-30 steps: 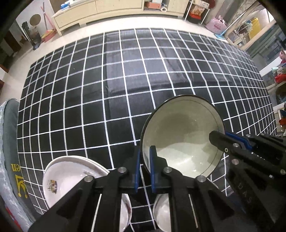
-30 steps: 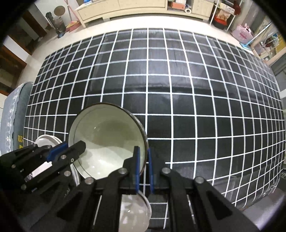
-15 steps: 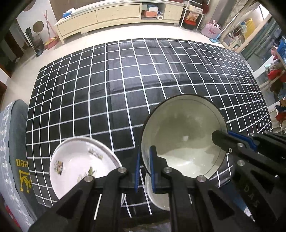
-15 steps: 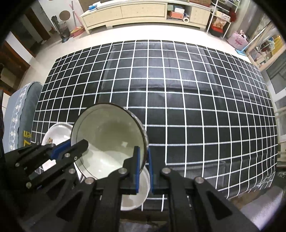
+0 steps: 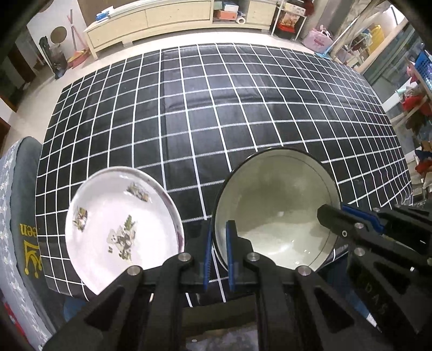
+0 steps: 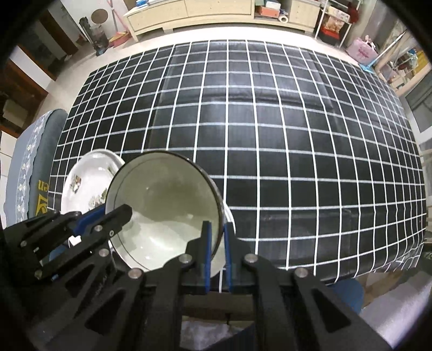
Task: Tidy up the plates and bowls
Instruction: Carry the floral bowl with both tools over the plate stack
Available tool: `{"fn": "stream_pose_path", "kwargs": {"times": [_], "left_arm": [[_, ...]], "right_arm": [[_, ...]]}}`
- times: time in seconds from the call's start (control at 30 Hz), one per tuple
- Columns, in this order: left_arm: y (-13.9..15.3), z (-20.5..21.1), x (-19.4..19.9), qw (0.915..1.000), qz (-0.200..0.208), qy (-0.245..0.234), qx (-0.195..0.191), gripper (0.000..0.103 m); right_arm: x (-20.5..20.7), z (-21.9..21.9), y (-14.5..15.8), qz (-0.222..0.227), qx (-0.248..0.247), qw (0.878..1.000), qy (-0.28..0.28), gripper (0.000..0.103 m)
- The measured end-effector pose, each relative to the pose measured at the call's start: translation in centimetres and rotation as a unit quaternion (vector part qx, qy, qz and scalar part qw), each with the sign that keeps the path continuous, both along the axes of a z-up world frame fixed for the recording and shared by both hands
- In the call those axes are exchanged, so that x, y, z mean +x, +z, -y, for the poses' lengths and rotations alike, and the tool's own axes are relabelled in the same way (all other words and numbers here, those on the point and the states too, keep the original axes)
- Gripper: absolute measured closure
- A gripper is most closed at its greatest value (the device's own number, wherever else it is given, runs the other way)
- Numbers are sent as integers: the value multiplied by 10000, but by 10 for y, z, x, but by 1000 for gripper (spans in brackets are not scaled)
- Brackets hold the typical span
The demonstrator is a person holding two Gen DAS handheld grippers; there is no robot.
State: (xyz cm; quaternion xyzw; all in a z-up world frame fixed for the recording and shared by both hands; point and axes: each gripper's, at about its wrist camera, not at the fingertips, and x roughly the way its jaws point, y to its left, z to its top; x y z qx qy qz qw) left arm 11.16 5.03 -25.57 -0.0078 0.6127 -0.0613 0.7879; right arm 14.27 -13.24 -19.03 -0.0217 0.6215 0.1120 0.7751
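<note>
Far left, a grey cushion with yellow lettering, hard against the table edge. Black grid cloth covers the table; cabinet along the back wall, clutter and a pink bag at right. Plate with dark printed motifs sits near the front left edge of the cloth, nothing in it. Just right of it, bowl, white inside with dark rim, held tilted above the front edge, nothing inside. Left gripper pinches the bowl's left rim, blue pads nearly together with the wall between them. Right gripper pinches the opposite rim the same way, narrow gap. In the right view a smaller white dish shows under the bowl, mostly hidden by it; contents can't be seen. The bowl overlaps the plate's right edge in that view.
</note>
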Motion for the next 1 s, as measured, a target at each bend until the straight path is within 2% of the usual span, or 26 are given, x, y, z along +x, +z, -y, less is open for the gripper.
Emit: {"fn": "stream_pose_path", "kwargs": {"times": [0.7, 0.87, 1.0], "left_arm": [[-48, 0, -16, 9995, -296, -31, 41, 95], [-57, -6, -14, 9994, -341, 24, -55, 95], [-57, -15, -12, 9989, -350, 84, -285, 95]], "right_arm": [[3, -2, -32, -248, -171, 9995, 9, 91], [4, -3, -31, -231, -182, 9996, 49, 91], [2, -3, -25, -173, -104, 9997, 159, 91]]}}
